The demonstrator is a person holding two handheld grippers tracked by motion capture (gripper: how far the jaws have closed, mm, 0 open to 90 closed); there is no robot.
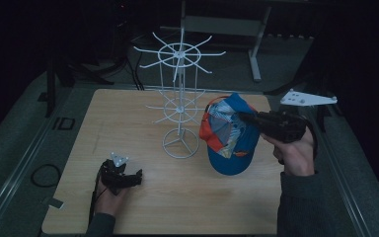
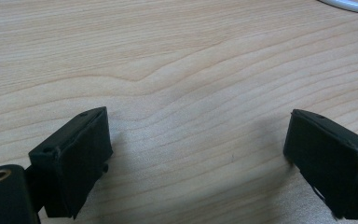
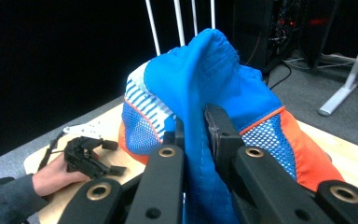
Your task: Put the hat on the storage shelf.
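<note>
Wooden table; cap in right claw

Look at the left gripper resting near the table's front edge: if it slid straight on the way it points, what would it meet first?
Probably the round wire base of the white wire display stand. The left gripper, open and empty, points across bare light wooden table towards it; depth is hard to judge.

Blue and orange mesh cap hangs brim-down, just above the table.
</note>
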